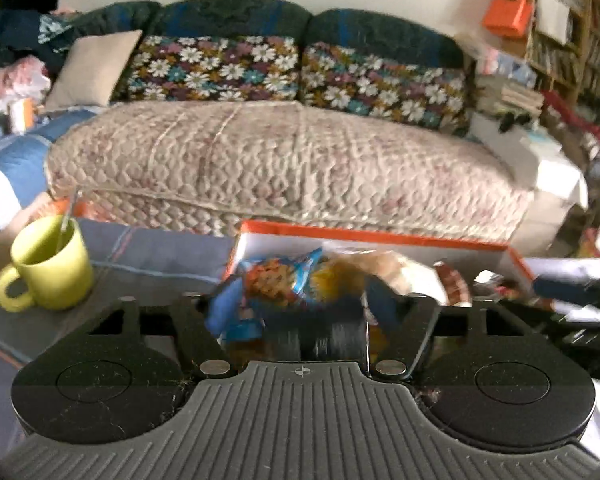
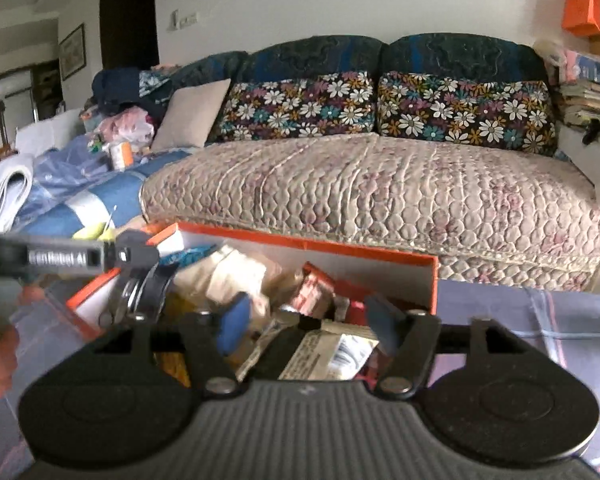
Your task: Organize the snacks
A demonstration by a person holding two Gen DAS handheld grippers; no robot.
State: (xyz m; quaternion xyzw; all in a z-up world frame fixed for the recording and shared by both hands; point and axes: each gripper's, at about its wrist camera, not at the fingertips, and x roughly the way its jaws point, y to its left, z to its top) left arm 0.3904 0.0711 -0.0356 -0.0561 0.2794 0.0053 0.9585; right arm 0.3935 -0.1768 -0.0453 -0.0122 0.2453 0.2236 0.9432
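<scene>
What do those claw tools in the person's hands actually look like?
Both match: a left claw and a right claw with blue fingertip pads on black linkage arms, silver pivot bolts, two black round discs and a ribbed grey body. No cables show.

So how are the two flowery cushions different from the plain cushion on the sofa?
The flowery cushions are dark with daisy patterns; the plain cushion is pale beige. The flowery ones sit wide and level along the back; the plain one leans tilted on a corner. All rest on the sofa.
</scene>
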